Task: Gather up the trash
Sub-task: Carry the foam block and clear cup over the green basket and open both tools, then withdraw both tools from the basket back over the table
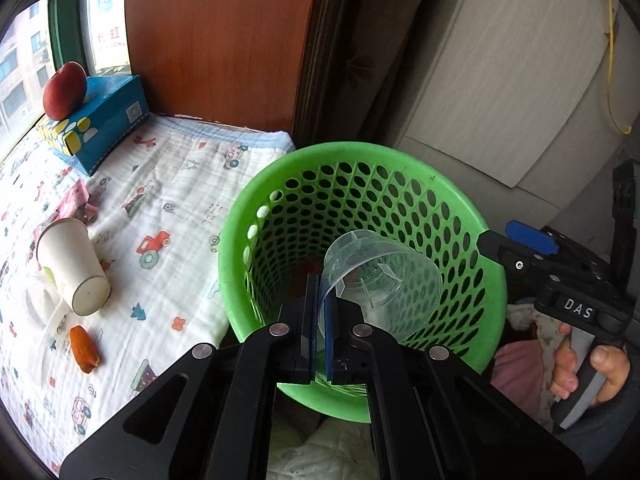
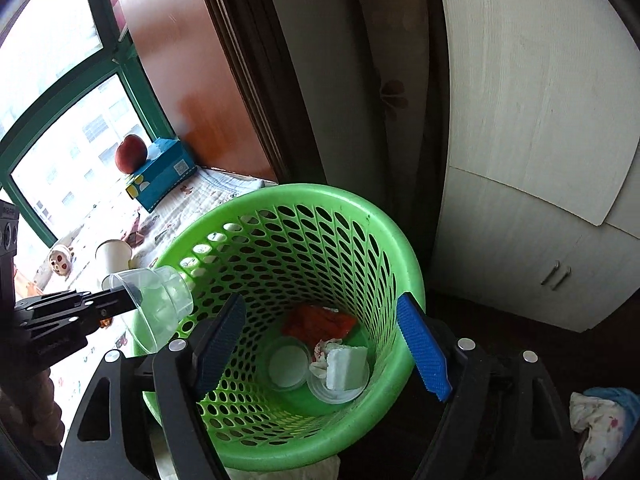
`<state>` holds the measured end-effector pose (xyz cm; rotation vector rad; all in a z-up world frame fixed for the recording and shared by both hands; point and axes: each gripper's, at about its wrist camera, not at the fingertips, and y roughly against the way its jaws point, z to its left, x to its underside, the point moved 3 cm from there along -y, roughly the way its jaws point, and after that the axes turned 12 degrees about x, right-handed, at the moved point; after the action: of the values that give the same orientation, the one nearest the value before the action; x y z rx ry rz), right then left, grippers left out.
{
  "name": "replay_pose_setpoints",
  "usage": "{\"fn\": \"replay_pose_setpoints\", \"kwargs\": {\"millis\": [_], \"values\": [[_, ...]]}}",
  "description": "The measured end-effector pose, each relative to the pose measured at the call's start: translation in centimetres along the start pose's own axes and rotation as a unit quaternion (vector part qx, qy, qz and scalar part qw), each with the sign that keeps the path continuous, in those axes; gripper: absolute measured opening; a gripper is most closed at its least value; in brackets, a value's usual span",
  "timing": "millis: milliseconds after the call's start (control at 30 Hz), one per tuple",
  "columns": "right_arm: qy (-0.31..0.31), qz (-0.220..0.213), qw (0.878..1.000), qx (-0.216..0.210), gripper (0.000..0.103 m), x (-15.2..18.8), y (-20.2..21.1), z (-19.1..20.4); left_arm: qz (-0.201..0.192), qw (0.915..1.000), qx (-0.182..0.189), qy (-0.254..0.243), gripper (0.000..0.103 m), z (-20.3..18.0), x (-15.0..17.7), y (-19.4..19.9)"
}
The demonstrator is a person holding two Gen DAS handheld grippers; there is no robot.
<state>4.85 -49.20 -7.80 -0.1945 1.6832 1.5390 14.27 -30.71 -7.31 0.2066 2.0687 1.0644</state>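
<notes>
My left gripper [image 1: 319, 282] is shut on the rim of a clear plastic cup [image 1: 384, 280], which it holds tilted over the mouth of a green perforated basket [image 1: 460, 200]. In the right wrist view the same cup [image 2: 164, 300] hangs at the basket's left rim [image 2: 280, 192]. My right gripper [image 2: 320, 320] stands open above the basket with nothing between its blue pads [image 2: 422, 346]. At the bottom of the basket lie an orange wrapper [image 2: 316, 320], a white lid [image 2: 288, 368], crumpled paper and a white block [image 2: 346, 364].
On the printed cloth [image 1: 180, 184] to the left lie a toppled paper cup [image 1: 74, 268], an orange snack piece [image 1: 84, 348] and a pink wrapper [image 1: 74, 200]. A blue tissue box [image 1: 96, 124] with a red fruit [image 1: 65, 90] stands by the window. A white cabinet [image 2: 540, 160] is at the right.
</notes>
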Motion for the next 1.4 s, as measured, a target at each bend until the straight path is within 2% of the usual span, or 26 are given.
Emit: {"fn": "replay_pose_setpoints", "kwargs": {"millis": [367,600,667,733,800,933,1300,1400], "values": [[-0.018,-0.006,1.0,-0.003,0.075,0.1,0.7,-1.8,0.027,0.9993,-0.006,-0.024,0.001,-1.9,-1.7,-4.0],[-0.031,-0.015,0.999,-0.001,0.075,0.1,1.5,-3.2,0.041,0.999,0.0,-0.019,0.004,-2.9,-3.4,-7.6],[-0.034,-0.013,0.999,0.001,0.075,0.2,1.5,-3.6,0.045,0.9988,0.016,-0.014,0.005,-3.1,-3.7,-8.5],[-0.037,-0.012,0.999,0.003,0.075,0.4,1.5,-3.9,0.05,0.9986,0.016,-0.009,0.008,-3.0,-3.7,-9.3],[-0.039,-0.011,0.999,0.006,0.075,0.6,1.5,-4.2,0.049,0.9986,0.021,0.0,0.024,-2.8,-3.6,-9.6],[-0.043,-0.01,0.999,0.01,0.075,0.9,1.7,-4.5,0.032,0.9991,0.024,0.01,0.035,-2.0,-3.2,-8.8],[-0.017,-0.023,0.999,-0.015,0.075,0.7,3.3,-1.0,-0.016,0.9991,0.001,0.039,0.035,1.3,-1.9,-2.2],[-0.004,-0.026,0.999,-0.025,0.075,0.6,3.7,0.7,-0.025,0.9984,-0.02,0.046,0.035,2.9,-0.7,0.1]]}}
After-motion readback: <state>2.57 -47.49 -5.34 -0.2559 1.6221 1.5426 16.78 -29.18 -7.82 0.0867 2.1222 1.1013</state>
